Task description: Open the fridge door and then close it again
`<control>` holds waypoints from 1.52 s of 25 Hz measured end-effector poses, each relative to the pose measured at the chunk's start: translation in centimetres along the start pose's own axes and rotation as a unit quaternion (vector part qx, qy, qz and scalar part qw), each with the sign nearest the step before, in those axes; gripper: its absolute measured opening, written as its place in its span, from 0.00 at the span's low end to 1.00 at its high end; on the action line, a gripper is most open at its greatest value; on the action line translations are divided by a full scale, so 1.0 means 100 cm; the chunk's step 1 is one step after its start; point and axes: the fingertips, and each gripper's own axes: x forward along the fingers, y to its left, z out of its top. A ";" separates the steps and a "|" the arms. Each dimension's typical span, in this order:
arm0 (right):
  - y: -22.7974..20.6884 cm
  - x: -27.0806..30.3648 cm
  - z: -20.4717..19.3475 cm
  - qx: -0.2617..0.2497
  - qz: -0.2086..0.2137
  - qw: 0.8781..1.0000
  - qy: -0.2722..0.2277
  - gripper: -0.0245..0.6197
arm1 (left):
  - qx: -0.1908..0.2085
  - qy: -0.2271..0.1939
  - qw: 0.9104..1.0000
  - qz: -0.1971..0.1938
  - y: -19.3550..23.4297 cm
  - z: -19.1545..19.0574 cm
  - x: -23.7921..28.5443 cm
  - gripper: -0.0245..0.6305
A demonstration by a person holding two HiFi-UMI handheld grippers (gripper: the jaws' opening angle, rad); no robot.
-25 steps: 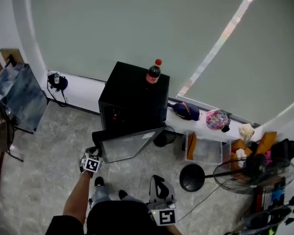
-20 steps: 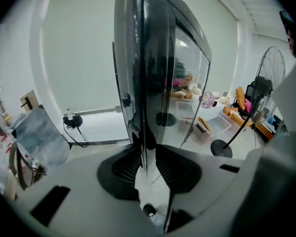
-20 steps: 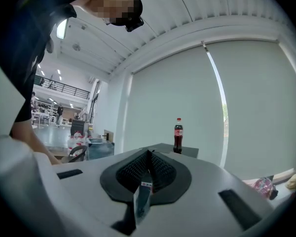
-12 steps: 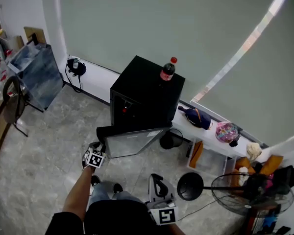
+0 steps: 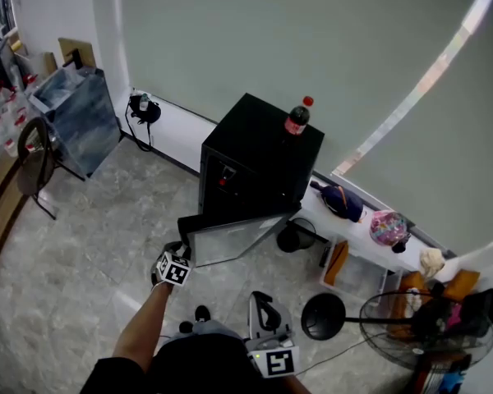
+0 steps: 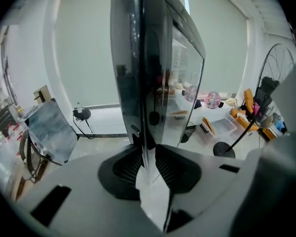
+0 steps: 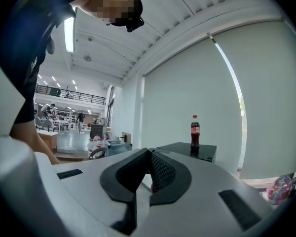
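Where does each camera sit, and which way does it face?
Head view: overhead, facing steeply down at the fridge; forearm, left tongs, right tongs show.
Left gripper view: on left tongs, facing the fridge door they clamp.
Right gripper view: on shut right tongs, facing the cola bottle.
Head and right gripper views share that bottle.

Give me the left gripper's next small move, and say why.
Probably swing the glossy dark-framed fridge door back toward the black mini fridge cabinet. The left gripper is clamped on the door's free edge, and the door stands wide open, so the opening half looks done and only closing remains.
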 end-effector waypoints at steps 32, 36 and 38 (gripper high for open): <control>0.012 -0.116 -0.006 -0.012 0.001 1.000 0.007 0.05 | -0.028 -0.010 0.999 0.042 -0.096 -0.042 -0.039 0.15; -0.015 -0.124 -0.003 -0.017 0.030 0.999 0.000 0.05 | -0.051 -0.006 0.997 0.066 -0.112 -0.047 -0.044 0.15; -0.027 -0.128 -0.004 -0.018 0.044 0.999 -0.003 0.05 | -0.061 -0.007 0.995 0.078 -0.121 -0.050 -0.047 0.15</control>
